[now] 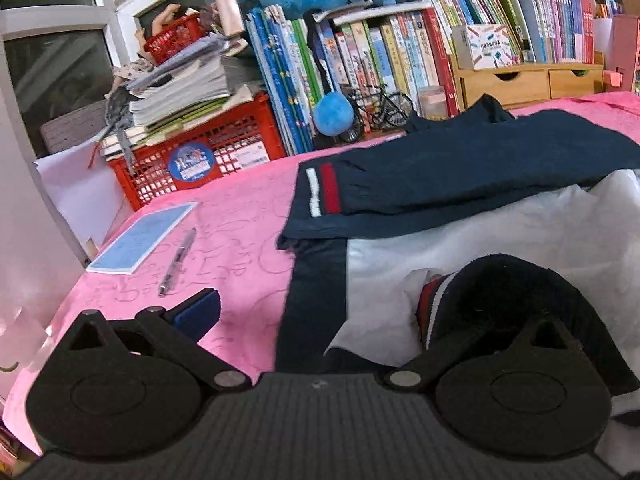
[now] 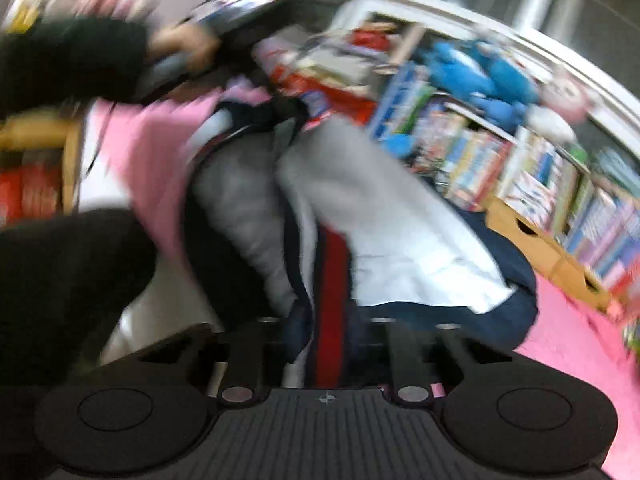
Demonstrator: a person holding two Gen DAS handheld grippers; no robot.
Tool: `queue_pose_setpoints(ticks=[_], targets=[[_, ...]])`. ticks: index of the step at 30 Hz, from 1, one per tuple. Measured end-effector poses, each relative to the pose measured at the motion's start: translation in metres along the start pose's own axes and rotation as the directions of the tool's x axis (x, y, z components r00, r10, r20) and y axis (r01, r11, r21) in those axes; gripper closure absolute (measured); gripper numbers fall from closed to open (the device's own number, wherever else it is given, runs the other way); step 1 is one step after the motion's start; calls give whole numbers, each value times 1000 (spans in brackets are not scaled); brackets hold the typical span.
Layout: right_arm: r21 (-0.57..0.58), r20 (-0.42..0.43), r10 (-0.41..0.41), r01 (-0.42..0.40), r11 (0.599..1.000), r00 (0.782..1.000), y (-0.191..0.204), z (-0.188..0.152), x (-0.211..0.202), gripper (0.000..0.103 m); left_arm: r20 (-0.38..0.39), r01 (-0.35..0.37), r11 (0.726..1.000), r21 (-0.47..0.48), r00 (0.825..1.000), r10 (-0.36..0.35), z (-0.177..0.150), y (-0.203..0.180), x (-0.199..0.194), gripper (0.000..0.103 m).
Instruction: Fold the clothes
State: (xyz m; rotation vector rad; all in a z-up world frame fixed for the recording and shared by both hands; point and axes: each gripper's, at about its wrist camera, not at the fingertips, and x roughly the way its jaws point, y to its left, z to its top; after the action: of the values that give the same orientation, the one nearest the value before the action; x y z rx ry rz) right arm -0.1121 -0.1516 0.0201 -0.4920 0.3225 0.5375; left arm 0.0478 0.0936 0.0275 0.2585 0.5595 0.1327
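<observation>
A navy and white jacket (image 1: pixel 460 168) lies on the pink tablecloth (image 1: pixel 240 216), with a sleeve with a red and white striped cuff (image 1: pixel 324 192) folded across it. My left gripper (image 1: pixel 332 312) stands open wide. Its blue left pad (image 1: pixel 198 312) is over the cloth, and its right finger is hidden under a navy ribbed collar (image 1: pixel 512 300). In the blurred, tilted right wrist view, my right gripper (image 2: pixel 326 336) is shut on the jacket's navy, red and white striped edge (image 2: pixel 332 280). The jacket (image 2: pixel 400 240) trails away from it.
A blue notebook (image 1: pixel 140 236) and a pen (image 1: pixel 176 264) lie left of the jacket. Behind stand a red crate (image 1: pixel 200 156) with stacked papers, a row of books (image 1: pixel 380 60), a toy bicycle (image 1: pixel 384 108) and a wooden drawer box (image 1: pixel 528 80). A person's hand (image 2: pixel 188 48) holds the other gripper.
</observation>
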Motion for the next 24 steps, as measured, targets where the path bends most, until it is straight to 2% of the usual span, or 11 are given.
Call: queue_pose_setpoints(ticks=[7,11,13,14,15,16,17,19,20,22,24], targets=[[179,41,-140,131,975,989,-67,52,36,84,82,1,1000,-7,997,0,22,18,-16,0],[320,-9,-168,162,934,986,-113,68,82,84,35,-13,1000,-14,999,13,25,23,9,0],[408,-6,-81,77,910,997,-136,66,87,81,-12,-7,1000,-24,1000,7,21,25,28,0],[429,38,-37,17,903,999,-144,63,79,72,-34,-9,1000,-26,999,8,17,25,37,0],[404,75,-15,-17,915,997,-148,59,67,63,-56,-15,999,-29,998,14,12,25,45,0],[367,108,4,-44,929,994,-151,55,55,43,-75,-19,999,-32,997,17,7,25,53,0],[308,109,7,-40,951,994,-149,53,45,34,-91,-17,999,-42,996,14,3,26,59,0],[89,28,-10,7,996,1000,-131,43,28,34,-97,4,996,-87,995,-13,-5,31,65,0],[-25,-6,-26,25,999,1000,-118,36,22,34,-95,15,994,-107,995,-25,-7,33,66,0],[-258,-33,-40,31,966,999,-85,21,11,34,-89,32,991,-131,995,-44,-11,36,68,0],[-481,-6,-13,8,876,1000,-49,4,-1,31,-85,40,989,-145,995,-52,-13,36,70,0]])
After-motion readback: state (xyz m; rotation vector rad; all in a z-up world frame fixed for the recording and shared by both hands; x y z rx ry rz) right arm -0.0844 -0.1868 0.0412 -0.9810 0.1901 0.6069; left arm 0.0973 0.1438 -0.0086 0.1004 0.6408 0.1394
